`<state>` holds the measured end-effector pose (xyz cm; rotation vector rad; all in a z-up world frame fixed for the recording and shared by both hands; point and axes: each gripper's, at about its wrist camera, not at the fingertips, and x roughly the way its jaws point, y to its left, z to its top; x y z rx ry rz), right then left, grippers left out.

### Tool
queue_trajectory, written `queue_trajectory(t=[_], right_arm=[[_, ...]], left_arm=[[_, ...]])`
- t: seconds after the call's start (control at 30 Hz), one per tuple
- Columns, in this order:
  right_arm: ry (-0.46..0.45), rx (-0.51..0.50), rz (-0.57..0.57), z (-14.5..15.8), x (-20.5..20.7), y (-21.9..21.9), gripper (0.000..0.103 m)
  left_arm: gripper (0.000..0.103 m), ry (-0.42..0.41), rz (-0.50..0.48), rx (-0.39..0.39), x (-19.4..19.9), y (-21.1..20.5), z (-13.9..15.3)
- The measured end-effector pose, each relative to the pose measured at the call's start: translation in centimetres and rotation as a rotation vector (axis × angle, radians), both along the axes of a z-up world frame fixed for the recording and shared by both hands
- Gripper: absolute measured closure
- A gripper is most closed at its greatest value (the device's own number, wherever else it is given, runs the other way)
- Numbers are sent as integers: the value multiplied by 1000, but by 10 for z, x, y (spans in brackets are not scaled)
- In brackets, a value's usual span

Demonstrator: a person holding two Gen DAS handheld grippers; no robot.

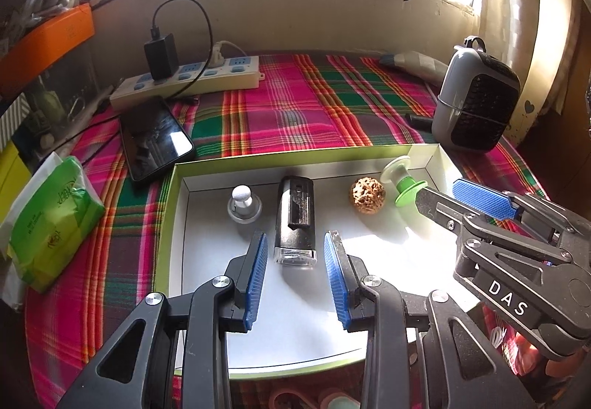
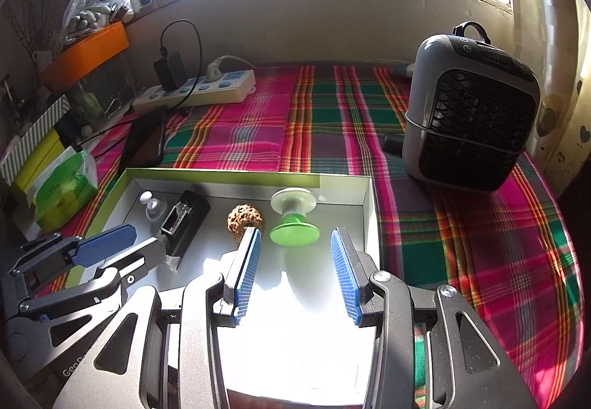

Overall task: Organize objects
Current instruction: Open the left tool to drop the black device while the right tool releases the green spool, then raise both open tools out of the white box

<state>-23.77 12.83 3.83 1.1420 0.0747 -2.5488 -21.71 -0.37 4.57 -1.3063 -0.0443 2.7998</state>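
In the white tray (image 1: 177, 224) on the plaid counter (image 1: 295, 106): four small things stand in a row along the far wall, apparently sorted there on purpose; from the left a grey knob (image 1: 243, 204), a black device (image 1: 295, 224) lying lengthwise, a knobbly nut (image 1: 367, 194), a green-and-white spool (image 1: 400, 183) near the right corner, tipped on its side; none touch each other.

Left claw (image 1: 295, 272) hangs over the tray's near half, jaws apart and empty; the device lies just beyond and in line with the gap, pads clear of it; reads as just let go or about to be taken, cannot tell which.

Right claw (image 2: 295, 272) likewise apart and empty; the spool sits just ahead of its gap, the nut beside its left pad, no contact seen; both claws point down and forward into the tray, side by side, each lined on its own item.

Off the tray, seemingly not part of the job: phone (image 1: 155, 139), power strip (image 1: 188, 80), tissue pack (image 1: 51, 224), small heater (image 2: 469, 113).

Judgement: row looks nearly complete; near half of tray bare, room for more.
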Motion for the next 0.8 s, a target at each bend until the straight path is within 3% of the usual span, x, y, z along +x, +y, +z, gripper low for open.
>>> queue_trajectory(t=[0.8], right_arm=[[47,-41,0,12,62,11,62]], left_arm=[[73,66,18,-23,63,-9,14]])
